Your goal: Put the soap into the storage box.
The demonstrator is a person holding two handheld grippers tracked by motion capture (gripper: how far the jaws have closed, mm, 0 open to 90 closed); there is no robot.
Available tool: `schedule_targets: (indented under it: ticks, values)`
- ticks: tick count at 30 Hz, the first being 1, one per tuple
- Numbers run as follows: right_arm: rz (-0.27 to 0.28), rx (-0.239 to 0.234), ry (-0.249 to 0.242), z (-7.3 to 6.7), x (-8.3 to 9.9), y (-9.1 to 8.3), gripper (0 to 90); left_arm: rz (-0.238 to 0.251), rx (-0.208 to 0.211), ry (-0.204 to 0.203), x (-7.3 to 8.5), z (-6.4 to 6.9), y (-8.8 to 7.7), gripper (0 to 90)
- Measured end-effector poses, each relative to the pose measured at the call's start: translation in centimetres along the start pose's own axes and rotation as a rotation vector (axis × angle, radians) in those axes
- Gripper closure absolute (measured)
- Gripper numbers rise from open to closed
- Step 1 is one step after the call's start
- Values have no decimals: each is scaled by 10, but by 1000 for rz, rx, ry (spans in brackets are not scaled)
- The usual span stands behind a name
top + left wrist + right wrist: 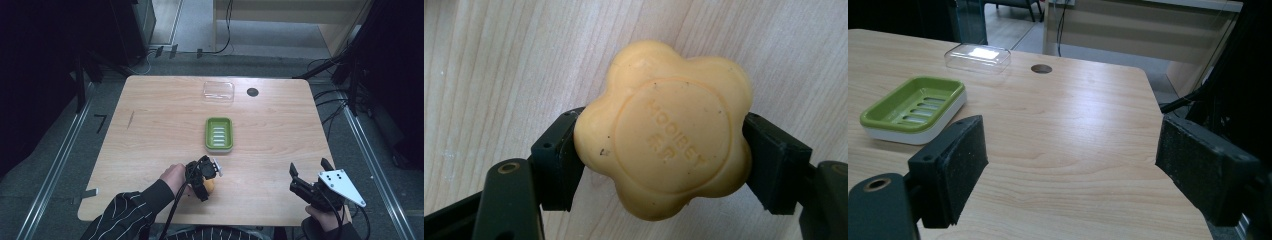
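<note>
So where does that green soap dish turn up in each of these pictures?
High view: the green soap dish sits mid-table, beyond the left gripper, which is shut on a yellow soap.
Left gripper view: the dish is not in it; the soap sits between the jaws.
Right gripper view: the dish is at the left, above the left jaw.
Shared landmark: the clear lid lies just beyond the dish.

- The high view looks forward and down over the whole wooden table [165, 110].
- The left gripper view points straight down, very close to the tabletop.
- The right gripper view looks low across the table, sharing the green soap dish [913, 107] [219, 133] with the high view.
</note>
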State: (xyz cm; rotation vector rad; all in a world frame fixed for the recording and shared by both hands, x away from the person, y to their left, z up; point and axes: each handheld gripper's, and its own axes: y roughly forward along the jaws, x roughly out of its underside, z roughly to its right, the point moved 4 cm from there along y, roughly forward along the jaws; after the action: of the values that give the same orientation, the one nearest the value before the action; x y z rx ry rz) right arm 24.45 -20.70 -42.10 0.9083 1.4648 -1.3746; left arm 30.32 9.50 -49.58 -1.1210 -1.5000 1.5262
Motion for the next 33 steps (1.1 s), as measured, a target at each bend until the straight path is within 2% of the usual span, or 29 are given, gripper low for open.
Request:
schedule_targets:
  ticks: [20,23,29,30,33]
  values:
    - [-1,1,0,0,0,0,137,51,-16,-21,-1,-5,-10,272]
    - [-1,1,0,0,0,0,137,63,-19,-40,-1,-5,-10,273]
    - [-2,1,-1,0,0,0,137,73,-28,-43,-4,-11,-14,273]
    - [-2,1,-1,0,0,0,137,87,-35,-56,-5,-11,-14,273]
    - [-3,0,-4,0,0,0,137,88,-26,-53,-5,-13,-15,273]
